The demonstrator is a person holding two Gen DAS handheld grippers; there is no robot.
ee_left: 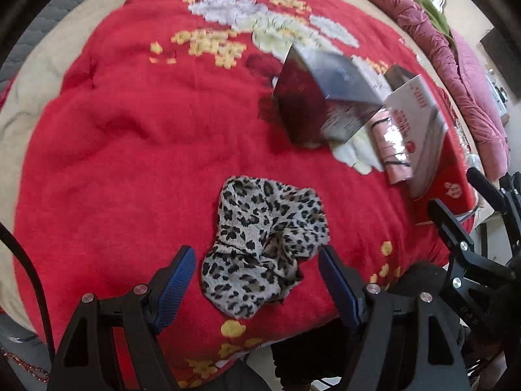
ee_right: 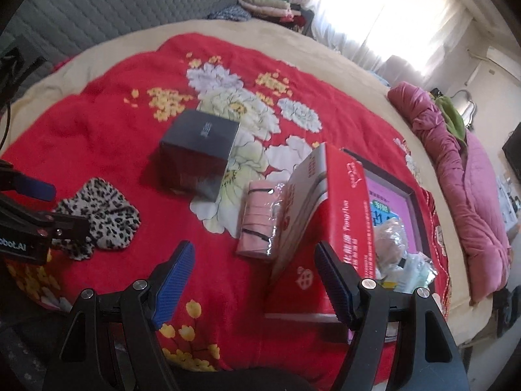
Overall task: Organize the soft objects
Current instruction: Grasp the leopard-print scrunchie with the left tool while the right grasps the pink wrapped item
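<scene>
Leopard-print cloth (ee_left: pixel 260 244), crumpled, one item: lies on the red floral blanket (ee_left: pixel 114 130) spread over the bed, seen through the left wrist camera directly ahead of the left gripper (ee_left: pixel 257 277), whose jaws stand apart and empty with the bundle between their lines. Likely light, limp and non-fragile; best pinched at a raised fold near the middle, not a loose edge. Beyond it: dark box (ee_left: pixel 312 97), pink wrapped bundle (ee_left: pixel 392 146).

Right wrist view: right gripper (ee_right: pixel 254 280), jaws apart, nothing held, hanging over the blanket beside a red carton (ee_right: pixel 325 221) standing on edge. Clear-wrapped soft goods (ee_right: pixel 394 244) sit in a tray behind it; contents hard to make out through glare. Pink quilt (ee_right: pixel 462 195) lies at the bed's far edge.
</scene>
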